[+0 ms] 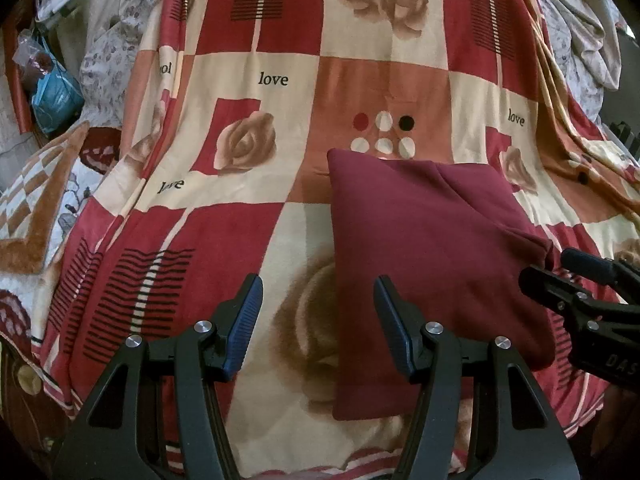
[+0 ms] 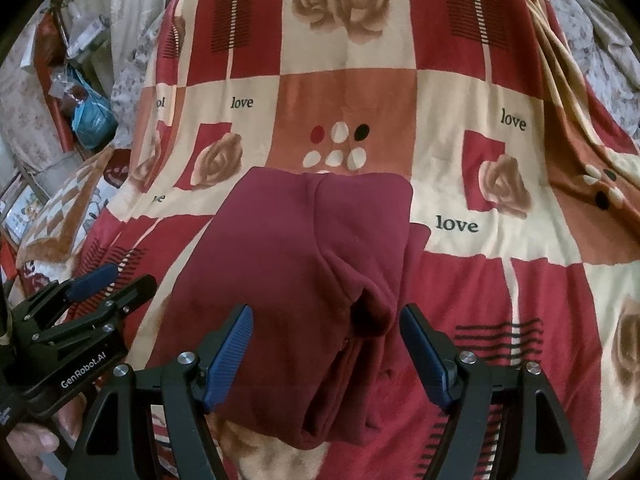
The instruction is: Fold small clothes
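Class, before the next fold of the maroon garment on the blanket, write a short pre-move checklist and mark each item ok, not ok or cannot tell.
1. Left gripper open and holding nothing: ok.
2. Right gripper open, no cloth pinched: ok.
3. Maroon garment lies on the blanket, already partly folded: ok.
4. Garment's left edge lies straight and flat: ok.
5. Garment's right side smooth: not ok, a bunched fold bulges between the right gripper's fingers.
6. Near hem lined up evenly: cannot tell, the grippers hide part of it.
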A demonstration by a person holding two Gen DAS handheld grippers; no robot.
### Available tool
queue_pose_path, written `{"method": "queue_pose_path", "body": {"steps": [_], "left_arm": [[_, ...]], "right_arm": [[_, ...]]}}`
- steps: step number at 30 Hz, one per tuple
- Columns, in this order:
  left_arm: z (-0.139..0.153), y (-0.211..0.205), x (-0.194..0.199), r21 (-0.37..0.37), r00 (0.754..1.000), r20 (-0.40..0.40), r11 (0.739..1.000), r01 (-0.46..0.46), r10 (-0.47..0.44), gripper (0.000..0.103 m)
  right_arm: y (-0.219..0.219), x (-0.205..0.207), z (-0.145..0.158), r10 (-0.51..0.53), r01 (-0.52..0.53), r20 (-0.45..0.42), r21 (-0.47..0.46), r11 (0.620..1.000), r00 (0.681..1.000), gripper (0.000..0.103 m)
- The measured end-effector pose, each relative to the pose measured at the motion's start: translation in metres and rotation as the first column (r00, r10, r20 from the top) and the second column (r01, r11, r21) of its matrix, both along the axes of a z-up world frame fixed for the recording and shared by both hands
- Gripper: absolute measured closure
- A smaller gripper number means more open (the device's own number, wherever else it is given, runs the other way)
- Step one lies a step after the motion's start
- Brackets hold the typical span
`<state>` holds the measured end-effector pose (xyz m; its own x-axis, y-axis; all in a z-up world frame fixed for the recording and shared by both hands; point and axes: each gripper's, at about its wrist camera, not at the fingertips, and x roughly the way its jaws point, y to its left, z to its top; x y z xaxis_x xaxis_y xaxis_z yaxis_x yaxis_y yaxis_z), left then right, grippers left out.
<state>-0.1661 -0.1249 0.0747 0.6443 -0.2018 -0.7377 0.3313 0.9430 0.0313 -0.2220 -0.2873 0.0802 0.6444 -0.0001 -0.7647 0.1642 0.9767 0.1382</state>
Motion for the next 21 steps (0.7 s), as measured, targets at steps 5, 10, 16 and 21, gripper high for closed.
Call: {"method": "queue_pose_path", "body": {"steps": [5, 10, 16, 21], "left_arm": [[-0.0025, -0.0008, 0.0011, 0.003, 1.0, -0.007, 1.0, 0.003, -0.003, 0.045], [-0.0034, -0.0013, 0.0029, 0.003, 1.0, -0.009, 1.0, 0.002, -0.002, 0.045], [-0.005, -0.0016, 0.0052, 0.006, 1.0, -0.014, 1.0, 0.003, -0.003, 0.045], [-0.0061, -0.0027, 0.0069, 0.004, 1.0, -0.019, 1.0, 0.003, -0.003, 0.045]], "right_arm": [[-0.0011, 0.0016, -0.0003, 0.0, 0.0, -0.004, -0.002, 1.0, 1.0, 0.029], [-0.0026, 0.0042, -0.0015, -0.003, 0.003, -0.013, 0.004, 1.0, 1.0, 0.029], [-0.0022, 0.0046, -0.0021, -0.003, 0.003, -0.014, 0.003, 1.0, 1.0, 0.029], [-0.0021, 0.0081, -0.0029, -0.003, 0.003, -0.022, 0.006, 1.0, 1.0, 0.029]]}}
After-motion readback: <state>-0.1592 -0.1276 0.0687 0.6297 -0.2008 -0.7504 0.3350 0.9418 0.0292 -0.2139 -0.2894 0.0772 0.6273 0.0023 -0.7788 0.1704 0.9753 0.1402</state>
